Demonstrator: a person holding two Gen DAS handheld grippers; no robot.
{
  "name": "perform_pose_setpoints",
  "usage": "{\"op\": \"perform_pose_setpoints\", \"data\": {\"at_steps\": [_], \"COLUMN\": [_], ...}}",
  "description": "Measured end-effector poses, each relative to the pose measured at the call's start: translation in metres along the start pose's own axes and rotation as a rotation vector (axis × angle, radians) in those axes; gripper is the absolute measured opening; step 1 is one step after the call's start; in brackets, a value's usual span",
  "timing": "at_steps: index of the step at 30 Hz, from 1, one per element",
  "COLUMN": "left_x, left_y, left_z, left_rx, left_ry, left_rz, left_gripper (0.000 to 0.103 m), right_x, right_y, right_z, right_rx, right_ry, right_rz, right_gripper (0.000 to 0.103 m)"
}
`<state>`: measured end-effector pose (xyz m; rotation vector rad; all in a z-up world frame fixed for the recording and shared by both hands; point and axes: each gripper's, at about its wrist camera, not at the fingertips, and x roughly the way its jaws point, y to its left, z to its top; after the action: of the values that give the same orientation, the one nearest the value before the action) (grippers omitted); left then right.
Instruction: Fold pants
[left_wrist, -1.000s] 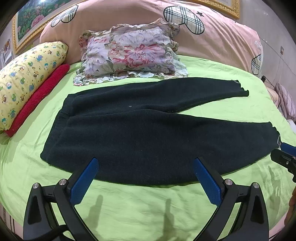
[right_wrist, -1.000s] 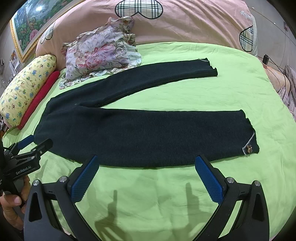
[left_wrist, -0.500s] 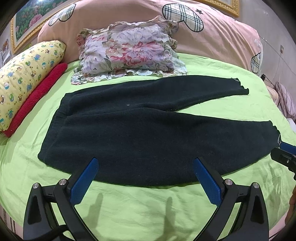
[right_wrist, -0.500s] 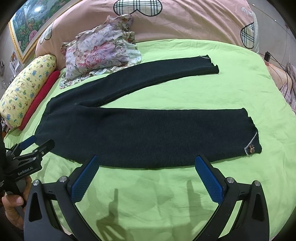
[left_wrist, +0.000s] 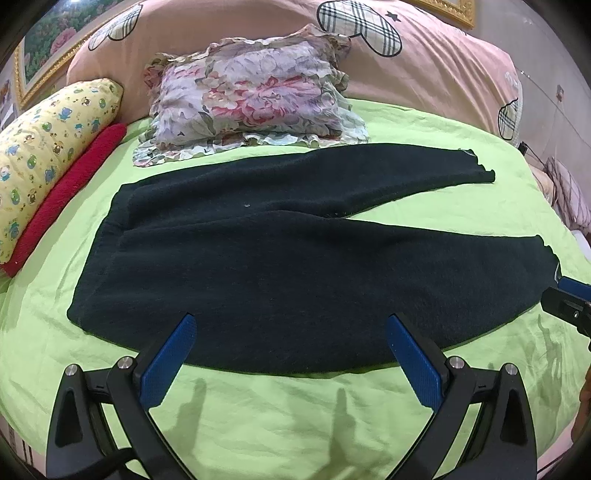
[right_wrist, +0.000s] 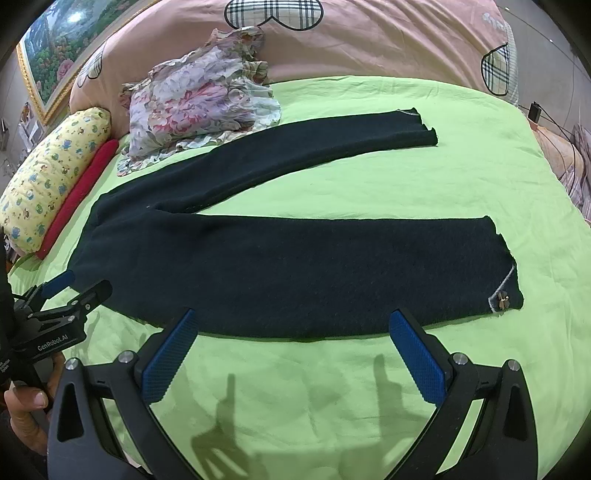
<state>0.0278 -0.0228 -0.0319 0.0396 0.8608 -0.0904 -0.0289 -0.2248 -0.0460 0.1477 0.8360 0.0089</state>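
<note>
Dark pants (left_wrist: 295, 266) lie flat on the green bedsheet (left_wrist: 280, 413), waist to the left, both legs spread toward the right. In the right wrist view the pants (right_wrist: 295, 269) show a small trim at the near cuff (right_wrist: 503, 300). My left gripper (left_wrist: 290, 334) hovers open over the near edge of the waist area, nothing between its blue pads. My right gripper (right_wrist: 291, 334) stands open at the near leg's lower edge, also holding nothing. Each gripper appears in the other's view: the left gripper (right_wrist: 70, 291) by the waist, the right gripper (left_wrist: 569, 299) at the near cuff.
A floral cushion (left_wrist: 251, 92) rests beyond the far leg. A yellow patterned pillow (left_wrist: 48, 147) and a red roll (left_wrist: 70, 184) lie at the left. A pink duvet (left_wrist: 424, 70) lines the back. A hand (right_wrist: 26, 410) holds the left gripper's handle.
The left wrist view has shifted slightly, with the pants now a little further right and lower in frame. The right gripper has edged closer to the near leg. Both stay open.
</note>
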Motion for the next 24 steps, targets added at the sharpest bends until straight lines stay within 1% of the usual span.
{"op": "perform_pose_setpoints", "data": {"at_steps": [5, 7, 11, 16, 21, 24], "left_x": [0.006, 0.01, 0.021, 0.04, 0.063, 0.087], "left_y": [-0.004, -0.006, -0.012, -0.018, -0.031, -0.041], "left_z": [0.007, 0.016, 0.037, 0.08, 0.125, 0.157], "left_rx": [0.018, 0.031, 0.067, 0.1, 0.174, 0.215], "left_ry": [0.008, 0.01, 0.008, 0.019, 0.008, 0.015], "left_rz": [-0.044, -0.075, -0.098, -0.178, -0.184, -0.209], "left_gripper": [0.103, 0.103, 0.103, 0.103, 0.103, 0.103], "right_x": [0.003, 0.005, 0.011, 0.018, 0.034, 0.046], "right_y": [-0.006, -0.011, -0.023, -0.044, -0.066, -0.085], "right_z": [0.006, 0.012, 0.032, 0.07, 0.112, 0.14], "right_rx": [0.002, 0.004, 0.003, -0.005, -0.012, -0.006], "right_ry": [0.002, 0.008, 0.015, 0.01, 0.02, 0.034], "right_rz": [0.006, 0.017, 0.008, -0.003, -0.016, -0.021], "right_gripper": [0.103, 0.103, 0.103, 0.103, 0.103, 0.103]}}
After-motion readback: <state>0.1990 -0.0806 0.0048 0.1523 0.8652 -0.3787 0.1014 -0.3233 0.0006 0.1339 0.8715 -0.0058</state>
